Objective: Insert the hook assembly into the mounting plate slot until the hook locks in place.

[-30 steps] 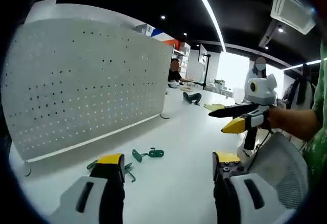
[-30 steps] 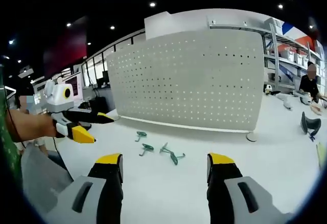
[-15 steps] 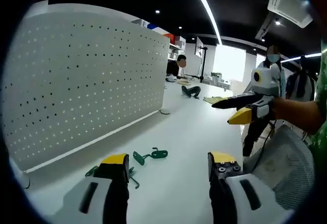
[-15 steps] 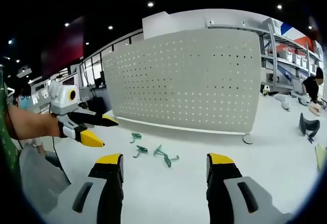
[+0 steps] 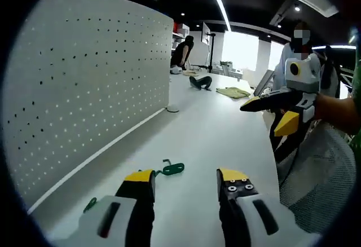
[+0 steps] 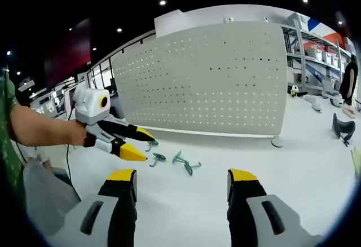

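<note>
**Closing in on the loose hooks, both tongs empty**

Looking along the left tongs (image 5: 183,182) in the left gripper view, the jaws stand apart with nothing between them, hovering low over the white counter (image 5: 225,128). A green hook (image 5: 171,169) lies on the counter just past the left jaw tip, and another green hook piece (image 5: 90,204) peeks out beside that jaw, nearer the foot of the pegboard (image 5: 84,83). The pegboard, which I take to be the mounting plate, stands upright along the counter's far edge. The right tongs (image 5: 271,111) hang in the air over the counter's right side, jaws apart; they look held back, probably to leave the pick-up to the left.

In the right gripper view, the right tongs (image 6: 180,179) are likewise spread and empty. The left tongs (image 6: 135,142) reach in, tips apart and angled down just beside a small cluster of green hooks (image 6: 186,164) lying on the counter (image 6: 293,162) in front of the pegboard (image 6: 208,78). No hook is gripped yet.
</note>
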